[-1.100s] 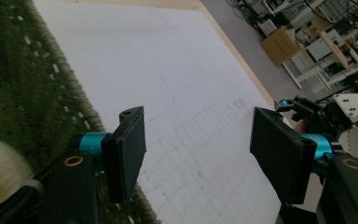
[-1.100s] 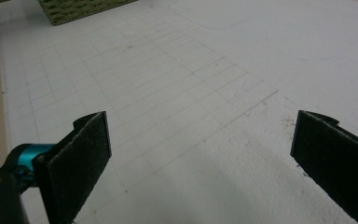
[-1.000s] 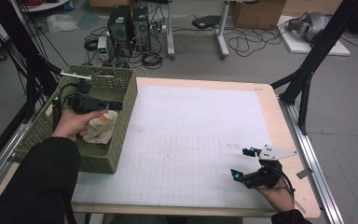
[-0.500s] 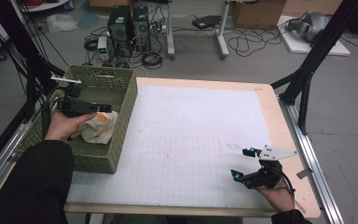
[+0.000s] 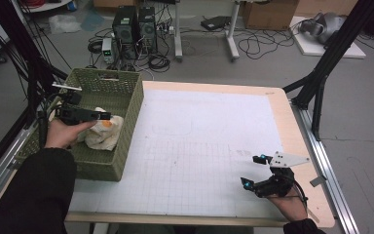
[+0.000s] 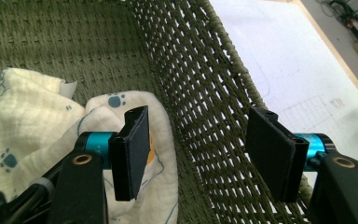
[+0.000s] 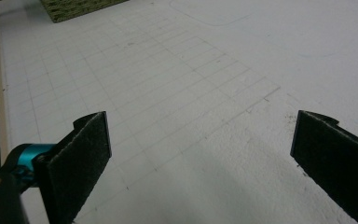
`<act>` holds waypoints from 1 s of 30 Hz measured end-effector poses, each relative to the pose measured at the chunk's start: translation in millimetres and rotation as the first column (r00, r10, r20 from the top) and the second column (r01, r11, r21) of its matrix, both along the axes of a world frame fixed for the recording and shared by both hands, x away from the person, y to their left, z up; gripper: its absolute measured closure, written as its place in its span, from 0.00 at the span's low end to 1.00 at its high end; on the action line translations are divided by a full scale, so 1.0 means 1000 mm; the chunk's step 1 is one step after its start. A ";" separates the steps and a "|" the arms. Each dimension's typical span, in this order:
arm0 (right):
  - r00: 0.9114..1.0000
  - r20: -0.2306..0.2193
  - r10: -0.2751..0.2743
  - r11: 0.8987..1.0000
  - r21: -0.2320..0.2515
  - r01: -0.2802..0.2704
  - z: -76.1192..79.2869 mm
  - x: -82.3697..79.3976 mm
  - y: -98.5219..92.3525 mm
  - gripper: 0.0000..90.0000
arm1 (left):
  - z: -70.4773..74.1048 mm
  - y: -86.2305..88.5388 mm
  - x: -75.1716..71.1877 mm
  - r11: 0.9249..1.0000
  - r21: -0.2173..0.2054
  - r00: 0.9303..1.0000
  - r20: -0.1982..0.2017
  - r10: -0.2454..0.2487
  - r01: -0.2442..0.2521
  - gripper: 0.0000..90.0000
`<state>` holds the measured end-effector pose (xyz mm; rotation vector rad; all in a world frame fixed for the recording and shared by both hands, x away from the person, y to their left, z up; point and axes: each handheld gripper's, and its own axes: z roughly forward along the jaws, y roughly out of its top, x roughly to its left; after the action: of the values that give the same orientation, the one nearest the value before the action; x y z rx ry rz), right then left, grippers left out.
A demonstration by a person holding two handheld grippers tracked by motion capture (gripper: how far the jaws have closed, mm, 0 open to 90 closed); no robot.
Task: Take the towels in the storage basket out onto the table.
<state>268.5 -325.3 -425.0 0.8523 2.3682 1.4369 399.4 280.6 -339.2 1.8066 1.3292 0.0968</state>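
Left claw (image 6: 196, 154) lower now, jaws closing, cloth (image 6: 32, 116) beside one pad

The basket wall (image 6: 200, 107) hems the cloth (image 6: 37, 116); the mat (image 5: 209, 146) lies open.

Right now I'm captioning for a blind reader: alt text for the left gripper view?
Open left tongs hang inside a green woven basket, one pad over a crumpled cream cloth with blue paw prints, the other by the basket's wall. White gridded table lies beyond.
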 end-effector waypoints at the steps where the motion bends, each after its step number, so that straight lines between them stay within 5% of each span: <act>1: 1.000 -0.001 0.002 1.000 -0.002 -0.002 0.000 0.000 0.001 0.04 | -0.001 0.000 0.000 1.000 0.011 1.000 -0.001 0.000 0.000 0.45; 10: 1.000 0.002 0.002 1.000 -0.004 -0.002 0.000 0.000 0.000 0.04 | -0.005 -0.004 0.002 0.989 0.145 1.000 -0.005 0.010 -0.009 0.45; 16: 1.000 0.000 -0.001 1.000 -0.002 0.001 0.000 0.000 -0.002 0.04 | -0.011 -0.012 0.006 0.953 0.301 1.000 -0.022 -0.005 0.011 0.45; 20: 1.000 -0.001 -0.001 1.000 -0.005 0.001 0.000 0.000 -0.002 0.04 | -0.016 -0.015 0.008 0.932 0.362 0.999 -0.033 -0.006 0.018 0.45; 26: 1.000 -0.004 0.003 1.000 -0.007 -0.003 -0.001 0.000 -0.001 0.04 | -0.021 -0.015 0.011 0.915 0.403 0.999 -0.050 0.006 0.015 0.45; 30: 1.000 -0.006 0.003 1.000 -0.004 -0.003 -0.001 0.000 -0.001 0.04 | -0.023 -0.016 0.012 0.910 0.414 0.998 -0.058 0.007 0.018 0.45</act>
<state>268.4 -326.3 -425.7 0.8533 2.3775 1.4319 411.0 264.9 -362.0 2.1811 1.4220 0.3500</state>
